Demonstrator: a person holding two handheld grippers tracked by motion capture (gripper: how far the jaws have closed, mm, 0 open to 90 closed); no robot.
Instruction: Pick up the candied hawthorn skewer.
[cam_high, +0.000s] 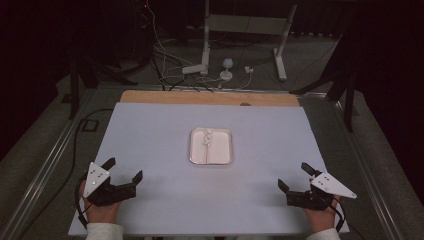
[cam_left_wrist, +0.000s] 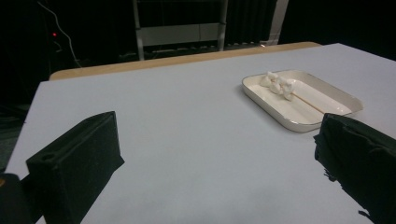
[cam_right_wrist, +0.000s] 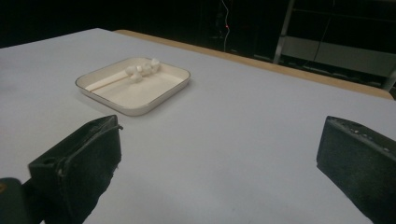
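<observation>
Pale worktop (cam_high: 150, 150) carries a cream rectangular tray (cam_high: 194, 150); its white-beaded wooden skewer (cam_high: 207, 145) lies front-to-back, beads far. Left gripper (cam_high: 123, 172) and right gripper (cam_high: 294, 178) gape wide, empty.

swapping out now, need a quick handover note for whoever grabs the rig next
Left tool: open, holding nothing, at the near left of the table.
Right tool: open, holding nothing, at the near right.
White tray: mid-table, between the two tools and apart from both. On it lies a skewer with small white pieces bunched at its far end.
Done: nothing visibly handled.
Left: probably reach in and grasp the skewer.
</observation>
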